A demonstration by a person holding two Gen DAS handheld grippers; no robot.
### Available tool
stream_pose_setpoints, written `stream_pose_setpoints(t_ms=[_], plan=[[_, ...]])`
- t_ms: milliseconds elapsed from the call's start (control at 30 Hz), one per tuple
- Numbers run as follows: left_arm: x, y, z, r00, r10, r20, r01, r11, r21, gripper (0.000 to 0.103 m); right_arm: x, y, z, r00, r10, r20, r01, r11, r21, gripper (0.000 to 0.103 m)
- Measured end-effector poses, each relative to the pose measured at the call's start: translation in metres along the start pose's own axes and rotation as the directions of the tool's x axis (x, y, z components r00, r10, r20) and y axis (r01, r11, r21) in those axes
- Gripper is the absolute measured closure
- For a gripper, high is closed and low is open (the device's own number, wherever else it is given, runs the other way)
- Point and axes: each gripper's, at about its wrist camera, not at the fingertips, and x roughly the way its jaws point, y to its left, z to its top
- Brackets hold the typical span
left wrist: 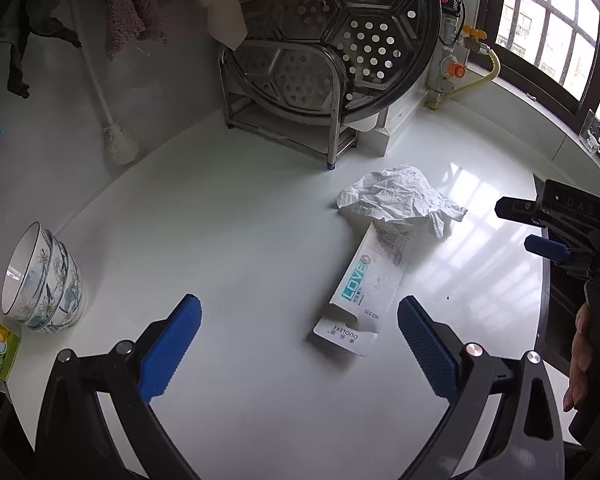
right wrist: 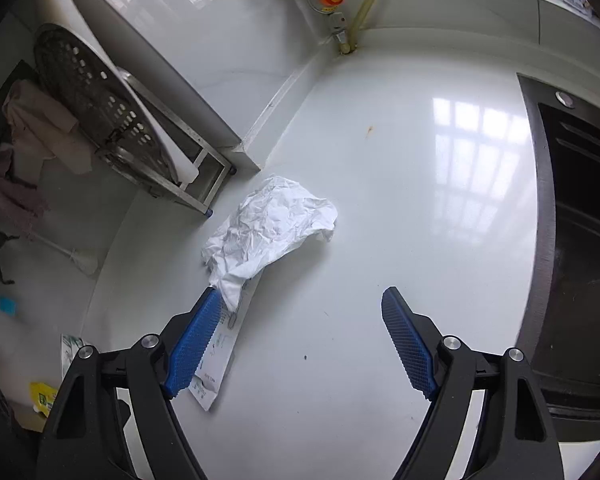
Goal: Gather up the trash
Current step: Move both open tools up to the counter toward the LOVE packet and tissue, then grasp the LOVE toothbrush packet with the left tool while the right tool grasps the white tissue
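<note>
Two pieces of trash lie together on the white desk [left wrist: 220, 240]: a crumpled tissue [left wrist: 400, 196] and a flattened toothpaste box [left wrist: 360, 284], the tissue draped over the box's far end. They sit out in the open, near the foot of a metal rack [left wrist: 332, 128] that holds a perforated steamer tray [left wrist: 340, 40].

Both grippers point down at the desk with nothing between their blue pads. The left gripper [left wrist: 300, 348] has its jaws spread wide and empty, the near end of the box lying just ahead of them. The right gripper [right wrist: 302, 340] is likewise wide open and empty; in its own view its left pad [right wrist: 192, 348] overlaps the box [right wrist: 216, 360] and the tissue's trailing corner, though whether it touches them cannot be told.

The step in hand looks like the approach before the first pickup. The tissue [right wrist: 268, 228] is soft and bunched high, so closing around its raised middle should gather it easily. The box is flat against a glossy surface and will probably be harder: one pad would need to slip under a lifted flap, or the other gripper could steady it. Taking the tissue first would uncover the box. A stack of bowls [left wrist: 44, 276] stands well to the left, out of the way.
</note>
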Motion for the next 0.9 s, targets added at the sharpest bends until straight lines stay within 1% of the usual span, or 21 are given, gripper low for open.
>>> stream_pose_setpoints(t_ms=[100,167,333,467,533,567,600,667,700,733,767,900], plan=[[0.010,0.003,0.005,1.000,0.015,-0.013,-0.015,1.000,0.001,0.006,0.021,-0.007,0.011,1.000,-0.001,-0.023,0.002,0.997,0.075,0.024],[0.014,0.005,0.006,1.000,0.016,-0.015,-0.016,1.000,-0.006,0.006,0.034,-0.012,0.016,0.999,0.021,-0.048,-0.014,0.991,0.130,0.024],[0.023,0.009,0.007,0.999,0.029,-0.034,-0.029,0.999,-0.015,0.006,0.062,-0.017,0.022,0.995,0.033,-0.096,-0.012,0.978,0.209,0.024],[0.027,0.012,0.006,0.998,0.036,-0.045,-0.037,0.999,-0.017,0.006,0.081,-0.016,0.026,0.992,0.021,-0.126,0.009,0.973,0.232,0.025],[0.031,0.012,0.007,0.998,0.039,-0.051,-0.040,0.999,-0.014,0.006,0.082,-0.013,0.028,0.994,0.021,-0.109,0.003,0.975,0.221,0.025],[0.034,0.011,0.008,0.998,0.039,-0.052,-0.040,0.999,-0.012,0.006,0.083,-0.011,0.029,0.994,0.029,-0.109,-0.005,0.977,0.214,0.029],[0.036,0.011,0.009,0.998,0.038,-0.052,-0.039,0.999,-0.012,0.006,0.084,-0.010,0.029,0.993,0.027,-0.112,-0.004,0.978,0.206,0.035],[0.040,0.009,0.012,0.998,0.031,-0.048,-0.032,0.999,-0.010,0.006,0.085,-0.008,0.029,0.993,0.021,-0.119,0.002,0.983,0.186,0.072],[0.043,0.007,0.013,0.999,0.025,-0.047,-0.026,1.000,-0.007,0.006,0.086,-0.008,0.028,0.992,0.024,-0.124,-0.002,0.984,0.178,0.080],[0.045,0.005,0.014,0.999,0.020,-0.046,-0.021,1.000,-0.004,0.006,0.085,-0.009,0.028,0.992,0.028,-0.122,-0.007,0.985,0.172,0.090],[0.047,0.003,0.016,0.999,0.012,-0.043,-0.012,1.000,0.000,0.006,0.083,-0.009,0.027,0.993,0.027,-0.114,-0.008,0.987,0.162,0.097],[0.061,-0.007,0.019,0.999,-0.022,-0.043,0.023,0.999,0.024,0.006,0.066,-0.012,0.029,0.997,0.019,-0.069,-0.010,0.992,0.129,0.098]])
